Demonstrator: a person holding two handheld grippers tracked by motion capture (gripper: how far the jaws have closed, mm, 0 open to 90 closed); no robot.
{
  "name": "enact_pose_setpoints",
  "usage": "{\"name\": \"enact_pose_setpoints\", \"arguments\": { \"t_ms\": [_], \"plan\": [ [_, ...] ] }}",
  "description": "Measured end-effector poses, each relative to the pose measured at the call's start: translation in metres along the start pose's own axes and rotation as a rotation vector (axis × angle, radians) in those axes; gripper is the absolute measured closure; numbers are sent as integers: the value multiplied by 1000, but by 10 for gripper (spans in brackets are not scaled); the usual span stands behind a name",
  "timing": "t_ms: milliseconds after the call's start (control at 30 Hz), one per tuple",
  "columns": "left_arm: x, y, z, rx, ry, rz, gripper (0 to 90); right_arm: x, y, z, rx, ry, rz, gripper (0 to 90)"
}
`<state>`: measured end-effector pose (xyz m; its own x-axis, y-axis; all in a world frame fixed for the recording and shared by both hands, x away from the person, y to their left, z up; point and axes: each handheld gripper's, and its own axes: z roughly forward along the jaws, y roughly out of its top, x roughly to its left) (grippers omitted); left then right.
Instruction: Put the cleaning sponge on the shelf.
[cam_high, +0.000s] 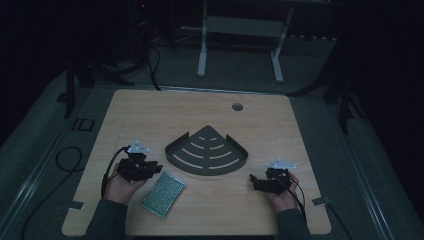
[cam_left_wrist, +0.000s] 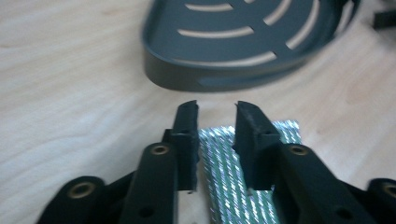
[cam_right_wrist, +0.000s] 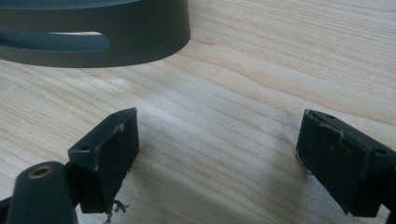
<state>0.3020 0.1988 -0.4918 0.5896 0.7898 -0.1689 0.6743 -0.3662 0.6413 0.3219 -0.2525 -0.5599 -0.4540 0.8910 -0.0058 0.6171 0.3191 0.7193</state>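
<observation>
A dark grey fan-shaped slotted tray (cam_high: 207, 150) lies in the middle of the wooden table (cam_high: 200, 110). A glittery silver-green pad (cam_high: 163, 194) lies flat near the front left. My left gripper (cam_high: 154, 168) hovers just beyond the pad's far end and points right. In the left gripper view, the left gripper (cam_left_wrist: 215, 109) has its jaws a narrow gap apart with nothing between them; the pad (cam_left_wrist: 224, 182) lies beneath them and the tray (cam_left_wrist: 243, 51) just ahead. My right gripper (cam_high: 255, 181) sits at the front right, pointing left. It (cam_right_wrist: 217, 135) stands wide open over bare wood, near the tray's wall (cam_right_wrist: 116, 37).
A round cable hole (cam_high: 237, 106) sits near the table's far edge. A white desk frame (cam_high: 202, 50) stands on the floor behind. Black cables (cam_high: 67, 160) loop on the floor at left. Tape pieces (cam_high: 75, 204) mark the front corners.
</observation>
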Motion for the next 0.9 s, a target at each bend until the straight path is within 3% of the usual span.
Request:
{"name": "enact_pose_setpoints", "arguments": {
  "t_ms": [67, 100, 133, 200, 433, 567, 900],
  "plan": [
    [-1, 0, 1, 12, -3, 9, 773, 0, 0, 0, 0, 0, 0, 127],
    [-4, -1, 5, 50, -19, 26, 773, 0, 0, 0, 0, 0, 0, 128],
    [-6, -2, 7, 67, -24, 40, 855, 0, 0, 0, -1, 0, 2, 128],
    [-11, -2, 9, 93, -32, 67, 898, 0, 0, 0, -1, 0, 2, 128],
    [-27, -9, 10, 177, -38, 125, 900, 0, 0, 0, 0, 0, 0, 128],
    [-27, -13, 12, 203, -8, 126, 900, 0, 0, 0, 0, 0, 1, 128],
    [-24, -23, 18, 254, -8, 109, 900, 0, 0, 0, 0, 0, -1, 127]
  ]
}}
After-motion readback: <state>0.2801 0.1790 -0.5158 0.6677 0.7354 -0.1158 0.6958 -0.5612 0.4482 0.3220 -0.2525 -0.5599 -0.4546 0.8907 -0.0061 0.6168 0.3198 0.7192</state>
